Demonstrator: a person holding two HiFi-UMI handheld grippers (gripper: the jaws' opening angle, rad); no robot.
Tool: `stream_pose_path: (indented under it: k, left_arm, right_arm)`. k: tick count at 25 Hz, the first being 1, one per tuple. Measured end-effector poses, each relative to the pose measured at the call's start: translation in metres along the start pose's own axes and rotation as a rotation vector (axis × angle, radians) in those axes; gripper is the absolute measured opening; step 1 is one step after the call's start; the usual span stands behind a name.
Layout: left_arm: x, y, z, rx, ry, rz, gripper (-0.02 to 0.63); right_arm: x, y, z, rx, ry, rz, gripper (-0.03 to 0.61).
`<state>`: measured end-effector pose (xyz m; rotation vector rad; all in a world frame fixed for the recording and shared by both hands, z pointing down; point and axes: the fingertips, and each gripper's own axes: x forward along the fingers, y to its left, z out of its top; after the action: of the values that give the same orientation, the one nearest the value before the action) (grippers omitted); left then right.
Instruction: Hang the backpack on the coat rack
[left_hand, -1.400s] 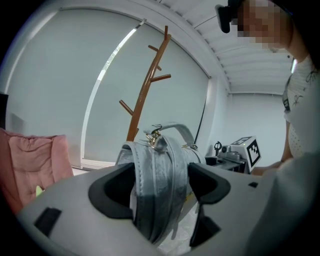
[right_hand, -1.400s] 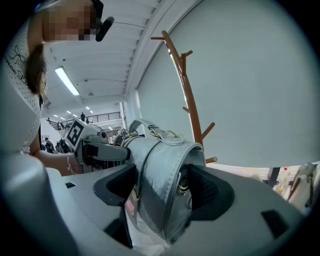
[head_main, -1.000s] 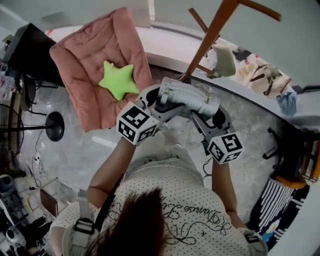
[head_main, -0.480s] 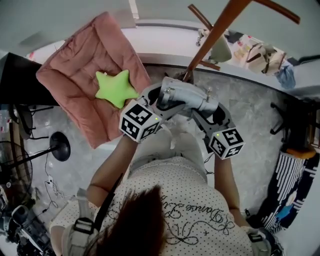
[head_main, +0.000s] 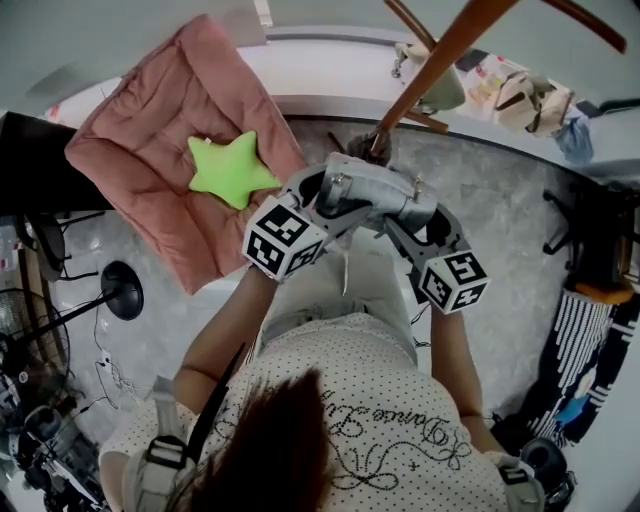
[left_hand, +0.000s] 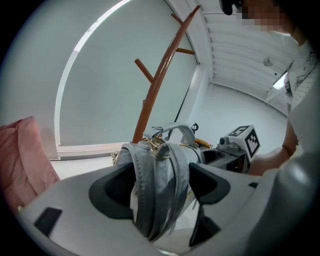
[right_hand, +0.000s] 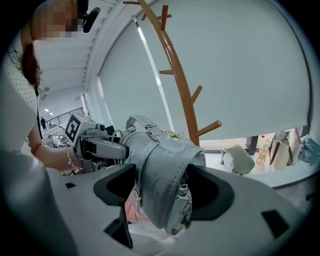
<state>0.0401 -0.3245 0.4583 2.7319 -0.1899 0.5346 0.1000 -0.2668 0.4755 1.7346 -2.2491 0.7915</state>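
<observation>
A small grey backpack (head_main: 372, 190) with gold buckles is held up between both grippers, just short of the brown wooden coat rack (head_main: 440, 55). My left gripper (left_hand: 161, 186) is shut on the backpack (left_hand: 160, 185), gripping its straps. My right gripper (right_hand: 161, 192) is shut on the backpack (right_hand: 162, 175) body at the other side. The coat rack (right_hand: 175, 75) rises behind the bag with several short pegs; in the left gripper view the coat rack (left_hand: 157, 82) leans up to the right. The bag's top handle (left_hand: 175, 131) stands free.
A pink cushion (head_main: 165, 150) with a green star pillow (head_main: 228, 168) lies to the left. A white ledge (head_main: 330, 105) runs behind the rack, with bags (head_main: 525, 95) on it. A black lamp base (head_main: 122, 292) and cables are on the floor at left.
The view has shifted slightly; both grippers and the backpack stay together at nearly the same place, with the rack's pole a little closer above them.
</observation>
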Motion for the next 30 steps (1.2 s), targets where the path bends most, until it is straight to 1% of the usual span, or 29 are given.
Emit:
stream_pose_path:
  k: [5, 14, 26, 30]
  left_arm:
    - [0.007, 0.005, -0.012, -0.037, 0.022, -0.003, 0.342]
    - [0.031, 0.018, -0.028, -0.053, 0.069, -0.001, 0.342]
    - [0.061, 0.040, -0.049, -0.096, 0.138, 0.008, 0.342]
    - [0.069, 0.046, -0.055, -0.093, 0.161, 0.011, 0.342]
  right_arm:
    - [0.006, -0.006, -0.011, 0.019, 0.026, 0.005, 0.338]
    - [0.021, -0.028, -0.030, 0.066, 0.081, 0.003, 0.339]
    - [0.046, -0.055, -0.050, 0.101, 0.147, 0.020, 0.339]
    - [0.054, -0.064, -0.055, 0.098, 0.170, 0.031, 0.339]
